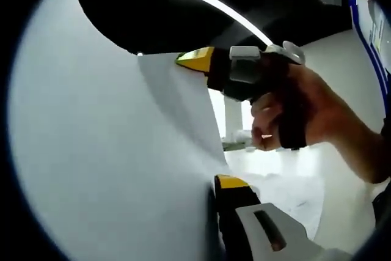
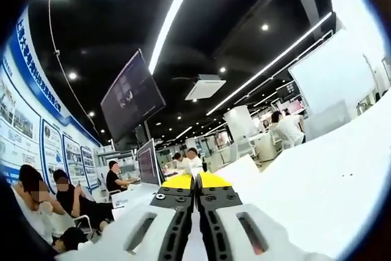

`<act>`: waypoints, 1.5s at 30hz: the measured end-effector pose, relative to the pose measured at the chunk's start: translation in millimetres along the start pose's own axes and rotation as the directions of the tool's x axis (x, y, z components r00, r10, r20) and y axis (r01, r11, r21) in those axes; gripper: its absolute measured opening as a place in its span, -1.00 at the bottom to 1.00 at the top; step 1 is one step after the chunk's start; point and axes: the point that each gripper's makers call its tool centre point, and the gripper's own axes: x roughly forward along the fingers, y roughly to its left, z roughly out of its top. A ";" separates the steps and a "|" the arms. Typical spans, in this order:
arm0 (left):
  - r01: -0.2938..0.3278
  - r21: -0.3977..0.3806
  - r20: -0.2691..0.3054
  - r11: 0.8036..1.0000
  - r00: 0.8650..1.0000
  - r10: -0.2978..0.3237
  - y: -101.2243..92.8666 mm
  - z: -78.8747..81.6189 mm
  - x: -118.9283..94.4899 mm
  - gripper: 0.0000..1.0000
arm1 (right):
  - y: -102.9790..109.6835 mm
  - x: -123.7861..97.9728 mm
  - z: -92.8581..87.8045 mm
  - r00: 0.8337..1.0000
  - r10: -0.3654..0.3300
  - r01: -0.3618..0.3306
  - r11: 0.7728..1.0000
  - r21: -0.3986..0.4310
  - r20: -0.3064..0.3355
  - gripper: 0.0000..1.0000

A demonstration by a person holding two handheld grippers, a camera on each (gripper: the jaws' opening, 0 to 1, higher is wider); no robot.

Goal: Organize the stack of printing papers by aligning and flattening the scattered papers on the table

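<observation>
A large white sheet of printing paper [image 1: 104,151] stands lifted across the left gripper view. At 1 o'clock a person's hand [image 1: 305,114] holds the yellow-tipped right gripper [image 1: 194,59], pinched on the sheet's top edge. The left gripper [image 1: 223,183] at 5 o'clock touches the sheet; its grip cannot be told.

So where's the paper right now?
The paper is lifted upright, filling the left side of the left gripper view, its top edge pinched by the right gripper and its lower edge beside the left gripper.
</observation>
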 end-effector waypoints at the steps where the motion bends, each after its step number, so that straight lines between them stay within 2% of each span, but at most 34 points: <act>1: 0.001 0.001 -0.001 1.000 1.000 -0.001 -0.2 -0.1 0.0 -0.78 | -0.1 -0.5 0.0 1.000 -0.002 0.002 1.000 -0.002 0.000 -1.00; 18: -0.002 -0.010 -0.009 1.000 1.000 0.001 3.7 -1.8 0.7 -0.85 | -3.4 -4.8 0.0 1.000 -0.010 0.009 0.999 -0.032 -0.021 -1.00; 45: -0.001 -0.011 -0.003 1.000 1.000 0.001 0.1 0.1 0.2 -0.86 | -10.0 -20.5 24.8 0.999 -0.033 0.034 0.998 -0.048 0.021 -0.87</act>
